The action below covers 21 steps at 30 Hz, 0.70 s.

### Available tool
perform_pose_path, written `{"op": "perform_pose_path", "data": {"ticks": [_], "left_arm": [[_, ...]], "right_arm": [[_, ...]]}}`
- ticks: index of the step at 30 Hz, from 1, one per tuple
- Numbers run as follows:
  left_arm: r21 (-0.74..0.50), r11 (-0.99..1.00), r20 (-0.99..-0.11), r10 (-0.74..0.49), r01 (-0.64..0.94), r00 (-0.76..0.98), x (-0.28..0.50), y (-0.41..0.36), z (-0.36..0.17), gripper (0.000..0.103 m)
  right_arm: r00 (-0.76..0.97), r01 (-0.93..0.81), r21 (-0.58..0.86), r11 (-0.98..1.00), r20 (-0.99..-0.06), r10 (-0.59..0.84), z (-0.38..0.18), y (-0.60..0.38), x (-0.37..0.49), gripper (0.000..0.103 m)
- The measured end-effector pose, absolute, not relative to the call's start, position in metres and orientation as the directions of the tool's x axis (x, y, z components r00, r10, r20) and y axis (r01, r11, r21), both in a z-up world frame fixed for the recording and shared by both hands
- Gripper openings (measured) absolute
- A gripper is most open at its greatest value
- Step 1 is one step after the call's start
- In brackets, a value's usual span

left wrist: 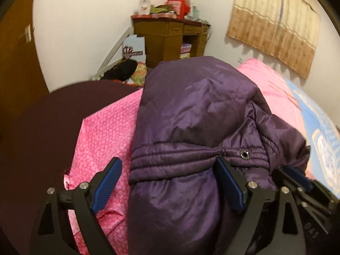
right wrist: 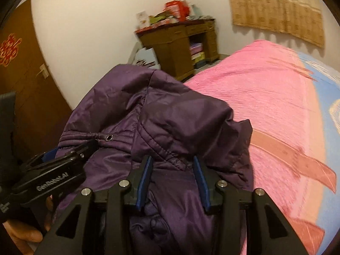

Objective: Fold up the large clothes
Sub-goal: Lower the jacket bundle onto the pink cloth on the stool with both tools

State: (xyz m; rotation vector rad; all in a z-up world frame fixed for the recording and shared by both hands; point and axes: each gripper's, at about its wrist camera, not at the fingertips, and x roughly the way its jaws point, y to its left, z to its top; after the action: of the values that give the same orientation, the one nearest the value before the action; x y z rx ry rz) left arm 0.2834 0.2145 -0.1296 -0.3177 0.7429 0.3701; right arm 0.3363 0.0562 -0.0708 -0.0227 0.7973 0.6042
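A dark purple padded jacket [left wrist: 191, 110] lies bunched on the pink bedspread [left wrist: 106, 131]; it also fills the middle of the right wrist view [right wrist: 161, 119]. My left gripper [left wrist: 167, 170] is open, its blue pads on either side of the jacket's elastic hem with a metal snap [left wrist: 244, 154]. My right gripper [right wrist: 172, 167] is open with a narrower gap, its pads around a stitched edge of the jacket. The right gripper shows at the right edge of the left wrist view [left wrist: 297, 180]. The left gripper shows at the left in the right wrist view [right wrist: 63, 159].
The pink bedspread [right wrist: 265, 97] runs far right, with a blue patterned part [right wrist: 327, 89] beyond. A wooden desk [left wrist: 170, 34] piled with items stands in the far corner. A brown door [right wrist: 25, 74] is on the left, a beige curtain [left wrist: 276, 21] on the right wall.
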Motion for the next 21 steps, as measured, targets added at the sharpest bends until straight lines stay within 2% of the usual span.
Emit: {"op": "perform_pose_path", "data": {"ticks": [4, 6, 12, 16, 18, 21], "left_arm": [[-0.259, 0.854, -0.725, 0.137, -0.452, 0.674, 0.284, 0.233, -0.138, 0.093], [-0.27, 0.85, -0.727, 0.128, -0.452, 0.675, 0.283, 0.231, -0.138, 0.095], [-0.182, 0.876, -0.719, 0.19, -0.446, 0.668, 0.278, 0.215, -0.131, 0.099], [-0.136, 0.896, -0.698, 0.216, -0.423, 0.682, 0.262, 0.205, -0.116, 0.097], [-0.066, 0.908, -0.656, 0.272, -0.413, 0.704, 0.247, 0.192, -0.104, 0.097], [-0.049, 0.931, -0.632, 0.252, -0.362, 0.733, 0.23, 0.179, -0.09, 0.097]], "right_arm": [[0.496, -0.558, 0.256, 0.79, -0.66, 0.564, -0.087, 0.063, 0.353, 0.043], [0.499, -0.558, 0.266, 0.786, -0.649, 0.574, -0.092, 0.06, 0.352, 0.042], [0.518, -0.538, 0.249, 0.805, -0.656, 0.549, -0.095, 0.065, 0.351, 0.041], [0.546, -0.535, 0.206, 0.819, -0.655, 0.521, -0.078, 0.062, 0.332, 0.041], [0.574, -0.529, 0.215, 0.821, -0.622, 0.532, -0.067, 0.051, 0.316, 0.041], [0.601, -0.532, 0.282, 0.798, -0.537, 0.591, -0.051, 0.027, 0.284, 0.041]]}}
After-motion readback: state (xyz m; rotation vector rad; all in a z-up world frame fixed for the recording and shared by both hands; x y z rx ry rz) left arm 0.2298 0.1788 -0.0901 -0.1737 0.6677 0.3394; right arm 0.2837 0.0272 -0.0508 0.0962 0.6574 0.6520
